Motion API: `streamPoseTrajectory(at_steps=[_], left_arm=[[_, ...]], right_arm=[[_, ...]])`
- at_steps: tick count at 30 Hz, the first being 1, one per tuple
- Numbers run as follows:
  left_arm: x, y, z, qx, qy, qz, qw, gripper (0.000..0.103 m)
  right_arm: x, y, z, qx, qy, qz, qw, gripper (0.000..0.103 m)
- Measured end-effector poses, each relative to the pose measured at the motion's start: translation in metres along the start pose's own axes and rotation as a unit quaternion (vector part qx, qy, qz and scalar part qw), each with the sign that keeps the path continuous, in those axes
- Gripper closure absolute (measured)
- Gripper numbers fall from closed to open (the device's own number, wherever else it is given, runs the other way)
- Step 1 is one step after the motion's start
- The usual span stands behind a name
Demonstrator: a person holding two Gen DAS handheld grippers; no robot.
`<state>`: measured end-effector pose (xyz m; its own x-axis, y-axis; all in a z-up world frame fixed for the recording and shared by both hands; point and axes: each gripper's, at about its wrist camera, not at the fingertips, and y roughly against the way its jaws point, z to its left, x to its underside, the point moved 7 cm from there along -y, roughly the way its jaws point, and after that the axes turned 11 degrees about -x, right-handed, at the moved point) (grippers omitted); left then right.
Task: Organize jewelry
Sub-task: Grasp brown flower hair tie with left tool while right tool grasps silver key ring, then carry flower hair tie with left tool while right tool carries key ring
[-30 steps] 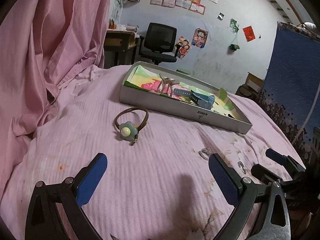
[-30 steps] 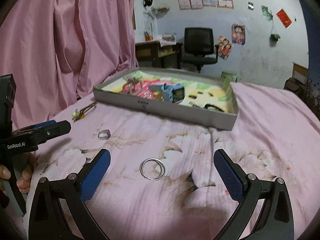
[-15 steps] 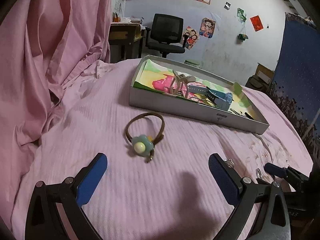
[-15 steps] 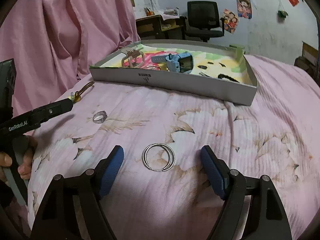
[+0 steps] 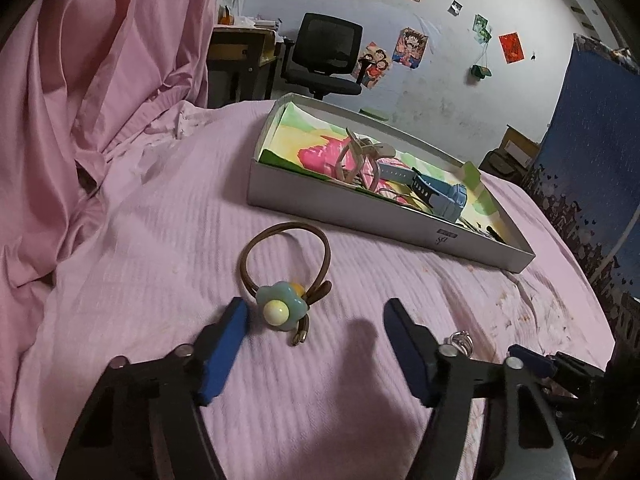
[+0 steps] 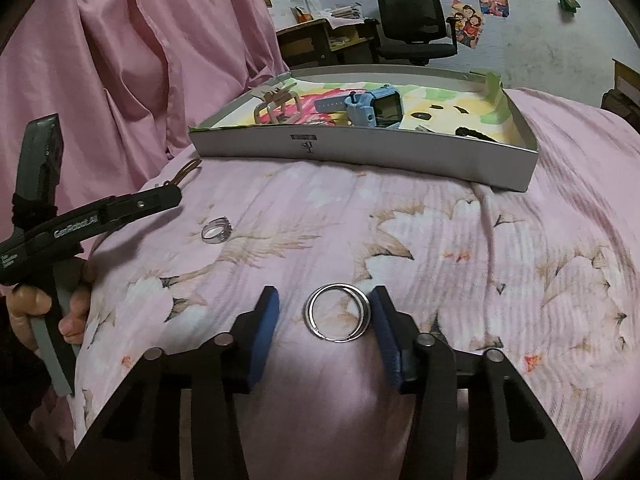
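On the far left of the bed, my left gripper (image 5: 314, 318) sits low over the pink bedspread (image 5: 160, 240) with its jaws apart and nothing between them yet. The flower hair tie (image 5: 280, 308) lies flat just ahead, its blue-and-yellow bead almost touching the left pad. I'd say I'm lined up that way so a squeeze catches the bead, not the thin brown loop.

Further right there's a small silver ring (image 6: 216, 231) lying loose on the floral part of the cover, well apart from both tools. From the left camera it's mostly hidden behind my own finger, so I can't make out its setting.

Next over, my right gripper (image 6: 324, 322) is partly closed around the double metal hoop (image 6: 337, 312) — the right pad looks like it's touching the hoop's edge, the left pad is still clear of it. So it's bracketing, not gripping yet. The hoop is flat on soft fabric, which I'd guess makes it easy to skid or press in instead of lift.

Behind everything sits the grey box (image 6: 400, 156), where stuff is evidently meant to go — a blue watch (image 6: 372, 108), a pale hair claw (image 6: 276, 106) and a few dark bits I can't identify are already in there. The near wall hides part of the box floor.
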<state>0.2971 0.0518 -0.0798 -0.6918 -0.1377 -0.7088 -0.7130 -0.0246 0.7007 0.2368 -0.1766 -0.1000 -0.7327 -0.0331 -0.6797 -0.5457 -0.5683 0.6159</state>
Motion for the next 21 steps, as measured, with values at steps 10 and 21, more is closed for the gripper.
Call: streamPoseTrajectory(at_steps=[10, 21], left_arm=[[0.003, -0.0023, -0.0064, 0.011, -0.009, 0.002, 0.9999, 0.069], [0.0068, -0.0005, -0.0097, 0.026, -0.015, -0.001, 0.9995, 0.081]], right_arm=[[-0.0007, -0.0005, 0.0053, -0.005, 0.011, -0.001, 1.0, 0.074], [-0.0003, -0.0001, 0.0074, -0.005, 0.016, -0.006, 1.0, 0.074]])
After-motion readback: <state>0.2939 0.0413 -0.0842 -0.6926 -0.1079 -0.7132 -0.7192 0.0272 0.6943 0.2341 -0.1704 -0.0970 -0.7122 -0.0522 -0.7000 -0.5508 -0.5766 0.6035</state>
